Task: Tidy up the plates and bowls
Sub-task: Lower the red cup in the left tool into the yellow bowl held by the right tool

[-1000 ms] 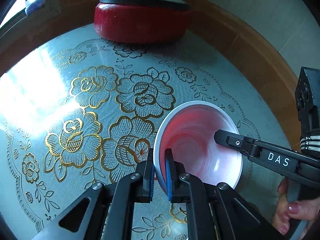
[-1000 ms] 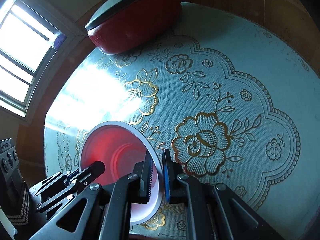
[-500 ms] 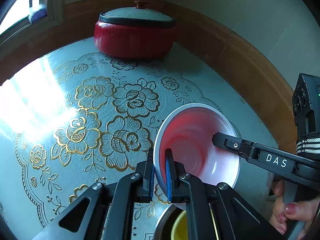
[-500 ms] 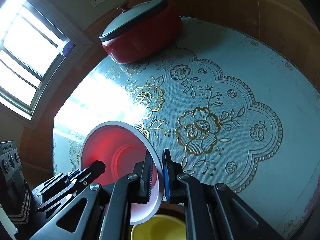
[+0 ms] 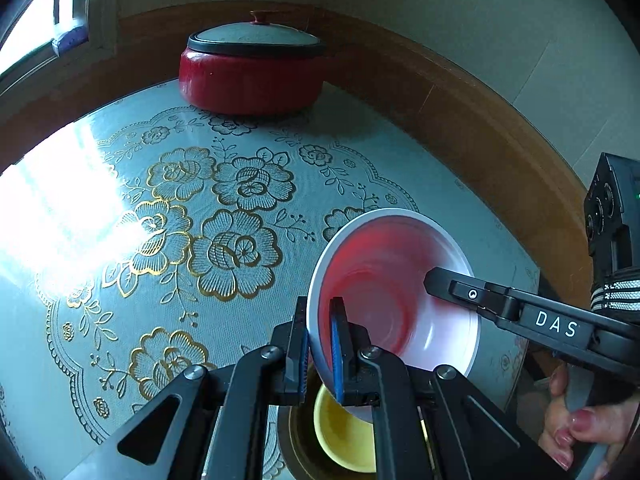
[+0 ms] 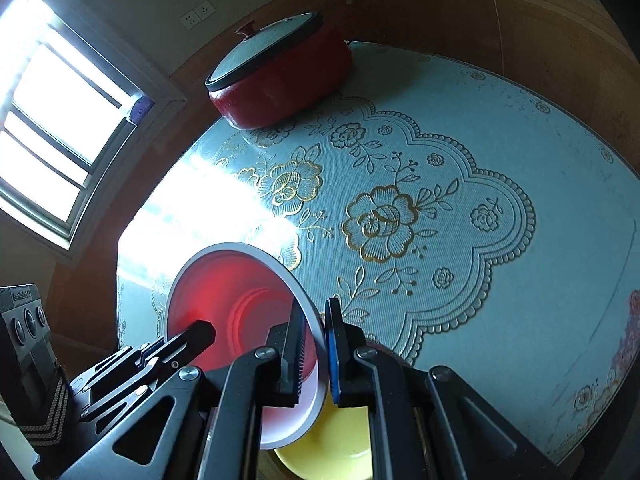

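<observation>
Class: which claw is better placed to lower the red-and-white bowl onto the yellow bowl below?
Neither alone: left claw and right claw both clamp opposite sides of the red-and-white bowl's rim, above the yellow bowl.

The left gripper (image 5: 319,344) is black, with silver screws on its linkage arms and one blue pad. The right gripper (image 6: 316,344) looks the same; white letters "DAS" mark its finger, and a black-and-white striped strap (image 5: 616,292) wraps its body.
</observation>
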The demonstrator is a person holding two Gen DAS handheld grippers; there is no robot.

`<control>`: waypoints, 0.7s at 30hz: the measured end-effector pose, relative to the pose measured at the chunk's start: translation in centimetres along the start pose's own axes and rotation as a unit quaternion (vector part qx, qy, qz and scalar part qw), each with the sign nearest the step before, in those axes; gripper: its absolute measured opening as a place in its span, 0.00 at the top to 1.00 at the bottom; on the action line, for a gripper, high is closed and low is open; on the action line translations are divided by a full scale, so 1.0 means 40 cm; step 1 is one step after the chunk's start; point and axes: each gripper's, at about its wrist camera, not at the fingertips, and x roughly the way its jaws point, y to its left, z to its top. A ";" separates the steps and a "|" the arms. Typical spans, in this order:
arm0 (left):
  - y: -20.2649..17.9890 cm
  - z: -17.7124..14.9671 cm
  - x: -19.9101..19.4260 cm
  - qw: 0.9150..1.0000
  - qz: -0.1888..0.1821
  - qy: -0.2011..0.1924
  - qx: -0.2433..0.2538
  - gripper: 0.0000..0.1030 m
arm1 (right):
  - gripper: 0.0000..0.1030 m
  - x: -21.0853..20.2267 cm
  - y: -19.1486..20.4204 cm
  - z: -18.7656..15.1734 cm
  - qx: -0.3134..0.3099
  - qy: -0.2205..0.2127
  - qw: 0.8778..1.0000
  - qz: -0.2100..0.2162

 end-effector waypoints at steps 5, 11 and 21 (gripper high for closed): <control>-0.017 -0.028 -0.019 1.000 -0.003 0.001 0.007 0.91 | 0.92 -0.021 -0.013 -0.037 0.006 -0.002 1.000 0.002; -0.032 -0.058 -0.032 1.000 -0.005 0.005 0.011 0.91 | 0.92 -0.035 -0.025 -0.075 0.012 -0.003 1.000 0.000; -0.050 -0.083 -0.049 1.000 -0.010 0.010 0.017 0.91 | 0.92 -0.055 -0.035 -0.111 0.017 -0.002 1.000 -0.001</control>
